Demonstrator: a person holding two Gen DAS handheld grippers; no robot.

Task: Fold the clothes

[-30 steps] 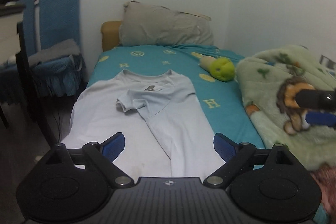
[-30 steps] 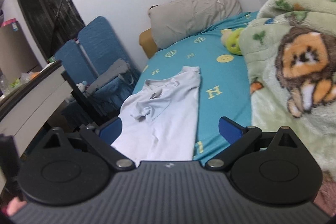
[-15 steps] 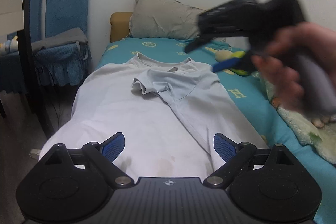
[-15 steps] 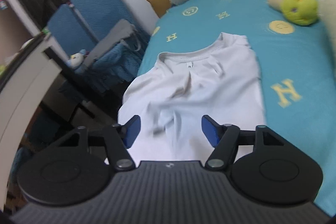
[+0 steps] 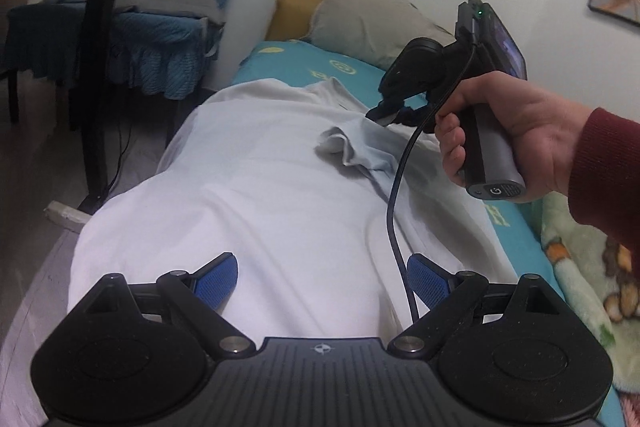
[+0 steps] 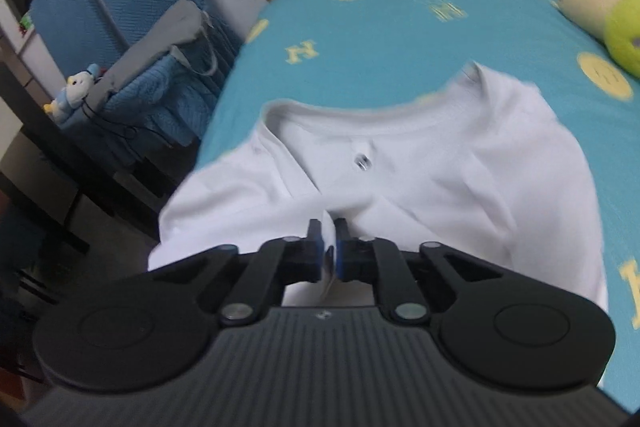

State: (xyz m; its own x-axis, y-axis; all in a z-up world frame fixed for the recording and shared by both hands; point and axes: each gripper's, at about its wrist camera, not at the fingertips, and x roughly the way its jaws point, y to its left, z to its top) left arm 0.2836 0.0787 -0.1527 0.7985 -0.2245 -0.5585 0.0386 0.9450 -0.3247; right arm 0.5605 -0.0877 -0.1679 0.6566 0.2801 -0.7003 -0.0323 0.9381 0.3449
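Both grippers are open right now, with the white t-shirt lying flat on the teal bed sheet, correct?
Not quite. Only the left gripper is open, above the white t-shirt on the teal bed sheet. The right gripper is shut on a fold of shirt fabric below the collar, as the right wrist view shows.

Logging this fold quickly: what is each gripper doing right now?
Left gripper: open, holding nothing, over the white shirt.
Right gripper: shut on a pinch of the shirt's fabric.

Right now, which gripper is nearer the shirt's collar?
Right. The right gripper is shut on shirt fabric just below the collar; the left gripper hangs open over the hem end.
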